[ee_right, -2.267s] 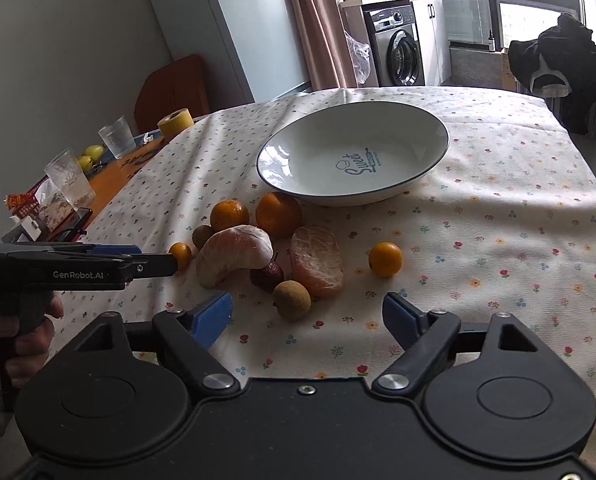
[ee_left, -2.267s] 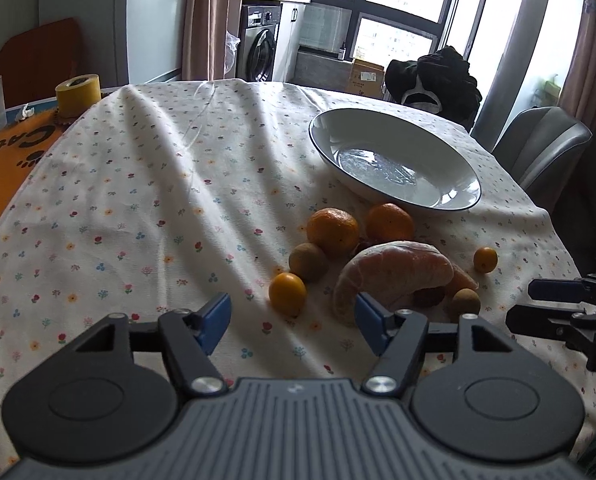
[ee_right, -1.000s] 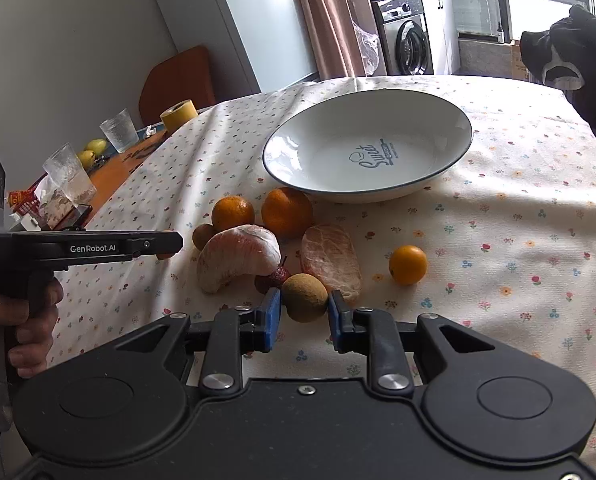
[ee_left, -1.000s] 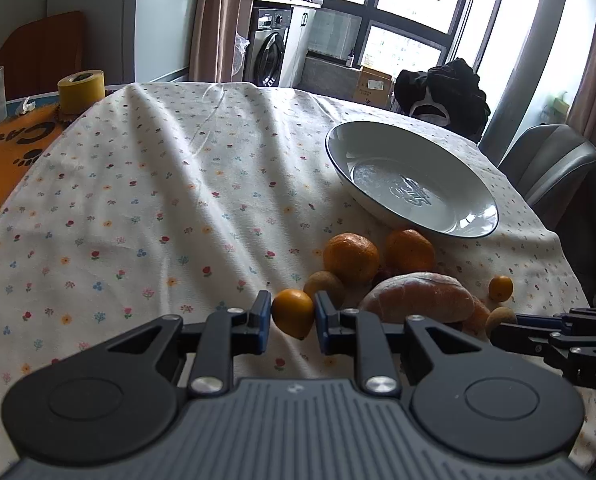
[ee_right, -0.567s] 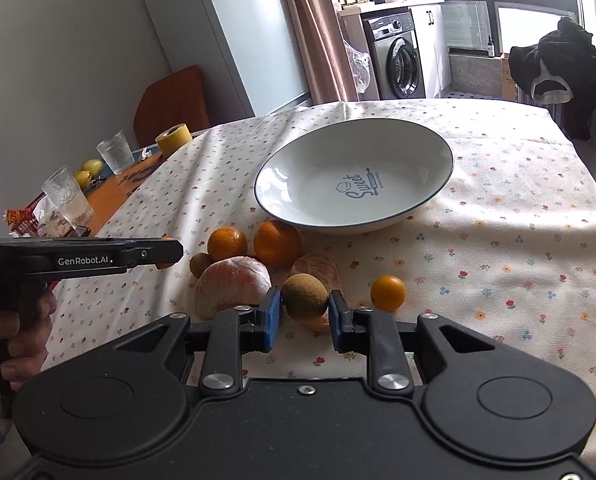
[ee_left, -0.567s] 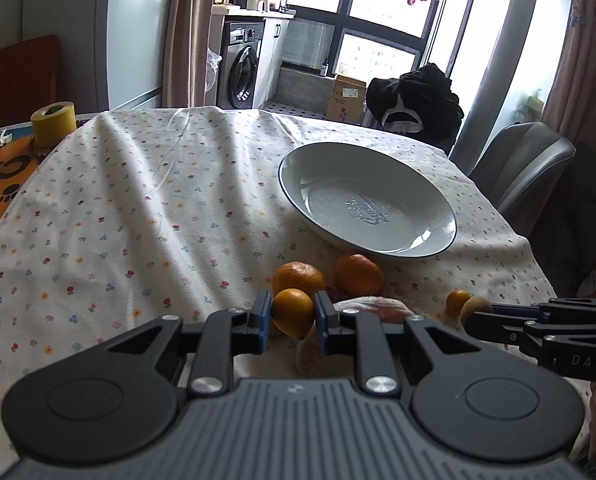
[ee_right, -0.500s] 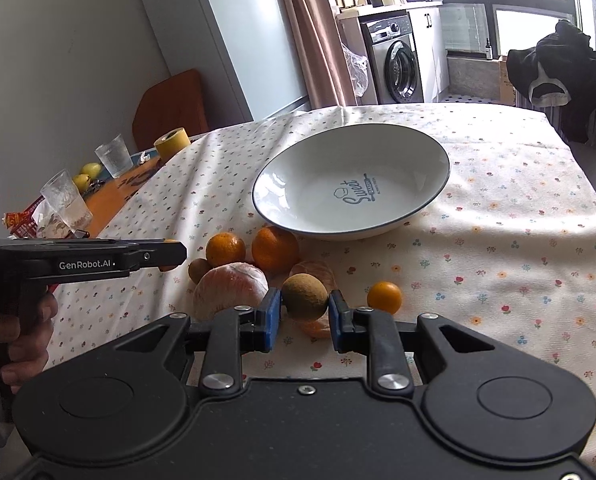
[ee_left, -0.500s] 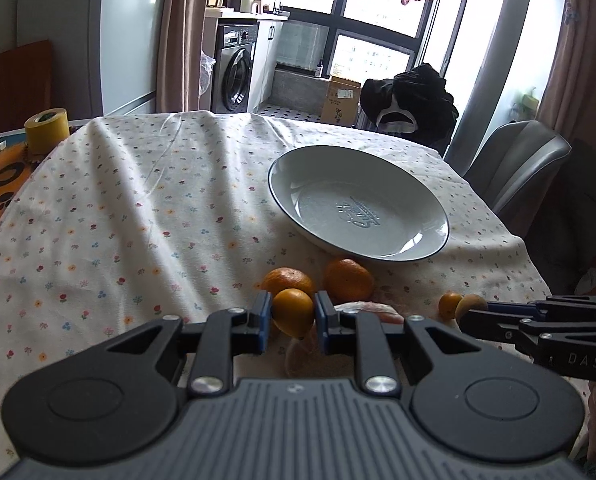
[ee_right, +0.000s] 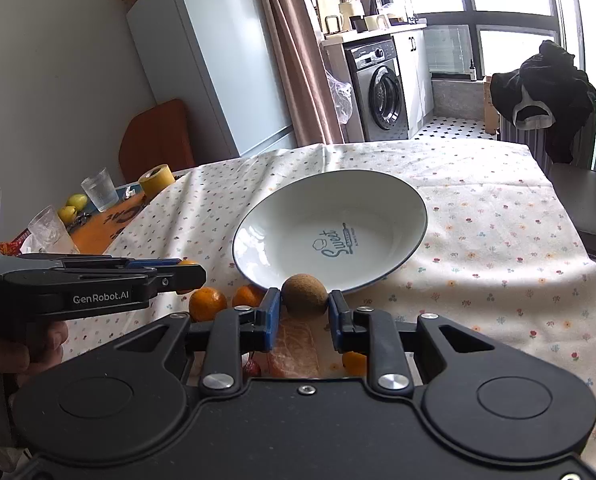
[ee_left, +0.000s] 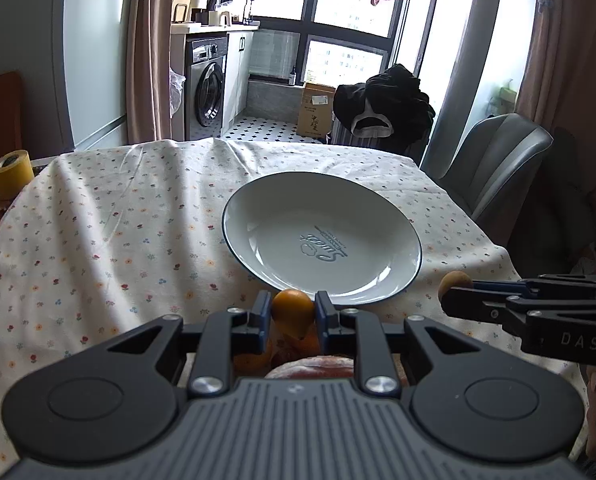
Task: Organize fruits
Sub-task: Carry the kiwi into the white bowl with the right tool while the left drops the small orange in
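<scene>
My left gripper (ee_left: 293,312) is shut on a small orange fruit (ee_left: 293,309), held above the table just short of the white plate (ee_left: 274,216). My right gripper (ee_right: 304,298) is shut on a brown kiwi-like fruit (ee_right: 304,294), also just before the plate's (ee_right: 398,208) near rim. The plate has nothing in it. Below the grippers lie two oranges (ee_right: 207,303), a peeled pomelo piece (ee_right: 296,344), a small orange fruit (ee_right: 354,362) and a red fruit (ee_right: 252,368). In the left wrist view the right gripper (ee_left: 452,292) shows at the right, the brown fruit (ee_left: 454,282) at its tip.
A floral cloth (ee_left: 118,220) covers the table. At the left edge sit a yellow tape roll (ee_right: 157,179), two glasses (ee_right: 99,189) and yellow-green fruits (ee_right: 72,206). A grey chair (ee_left: 494,160) stands at the right, and a chair draped with dark clothes (ee_left: 382,112) beyond the table.
Both grippers, open over the fruit pile at first, shut on a fruit each, lifted them and carried them forward to the plate's near rim.
</scene>
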A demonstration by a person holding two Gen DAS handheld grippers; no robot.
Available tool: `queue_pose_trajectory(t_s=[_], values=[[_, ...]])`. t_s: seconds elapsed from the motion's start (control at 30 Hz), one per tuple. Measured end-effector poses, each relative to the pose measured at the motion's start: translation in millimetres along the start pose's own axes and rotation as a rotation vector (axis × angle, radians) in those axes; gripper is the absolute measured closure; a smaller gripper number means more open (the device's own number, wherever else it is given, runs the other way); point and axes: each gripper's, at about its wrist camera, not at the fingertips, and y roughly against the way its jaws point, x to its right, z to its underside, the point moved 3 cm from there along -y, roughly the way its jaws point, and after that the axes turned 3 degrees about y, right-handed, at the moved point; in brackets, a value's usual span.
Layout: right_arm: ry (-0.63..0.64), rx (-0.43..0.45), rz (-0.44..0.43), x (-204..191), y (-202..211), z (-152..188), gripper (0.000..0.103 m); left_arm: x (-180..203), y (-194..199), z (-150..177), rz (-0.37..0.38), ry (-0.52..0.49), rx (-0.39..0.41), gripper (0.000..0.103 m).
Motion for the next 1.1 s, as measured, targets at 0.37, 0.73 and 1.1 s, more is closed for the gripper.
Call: queue_pose_trajectory(t_s=[0.37, 0.73, 1.1], values=[[-0.012, -0.009, 0.023, 15, -31, -19, 0.079, -5, -33, -21, -0.007, -0.004, -0.025, 0.081], [-0.018, -0.055, 0.027, 26, -59, -24, 0.079, 0, -71, -30, 0.011, -0.016, -0.081, 0.081], [-0.018, -0.090, 0.033, 30, -68, -21, 0.079, 5, -84, -26, 0.014, -0.017, -0.127, 0.080]])
